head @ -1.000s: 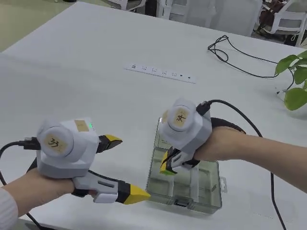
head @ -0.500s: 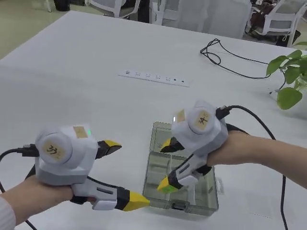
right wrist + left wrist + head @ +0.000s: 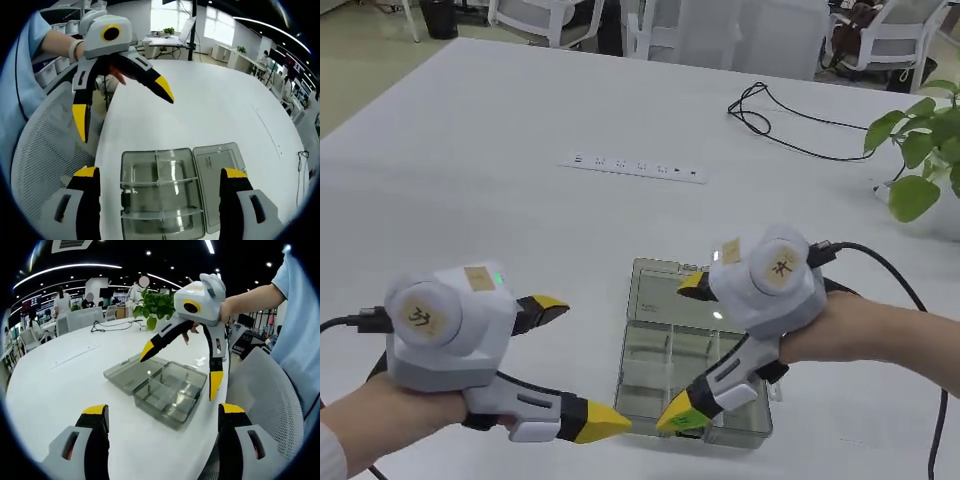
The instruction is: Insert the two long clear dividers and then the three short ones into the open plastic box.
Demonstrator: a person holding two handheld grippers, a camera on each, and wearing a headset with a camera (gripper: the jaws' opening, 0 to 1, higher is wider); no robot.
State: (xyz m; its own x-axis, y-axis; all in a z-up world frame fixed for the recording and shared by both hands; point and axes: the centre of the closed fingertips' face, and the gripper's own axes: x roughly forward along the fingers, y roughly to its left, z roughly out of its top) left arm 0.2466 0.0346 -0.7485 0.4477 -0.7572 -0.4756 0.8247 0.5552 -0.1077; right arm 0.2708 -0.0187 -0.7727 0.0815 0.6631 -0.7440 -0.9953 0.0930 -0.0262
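The clear smoky plastic box (image 3: pixel 660 392) lies open near the table's front edge, its lid (image 3: pixel 655 288) flat on the far side. Clear dividers (image 3: pixel 670 350) stand inside and split it into several compartments. My right gripper (image 3: pixel 686 350) hovers over the box, open wide with nothing between its jaws. To the left of the box, my left gripper (image 3: pixel 580 362) is open and holds nothing. The left gripper view shows the box (image 3: pixel 170 390) ahead with the right gripper (image 3: pixel 180 368) above it. In the right gripper view the box (image 3: pixel 160 190) lies between my jaws, with the left gripper (image 3: pixel 122 106) beyond it.
A white power strip (image 3: pixel 635 167) lies mid-table. A black cable (image 3: pixel 770 115) loops at the back right, near a green plant (image 3: pixel 920 160). The table's front edge runs just below the box. A mesh chair (image 3: pixel 45 165) stands beside the table.
My right gripper has lifted out of the box, drawn back to the right, and its jaws have spread wide. The left gripper holds its place. The head camera has shifted.
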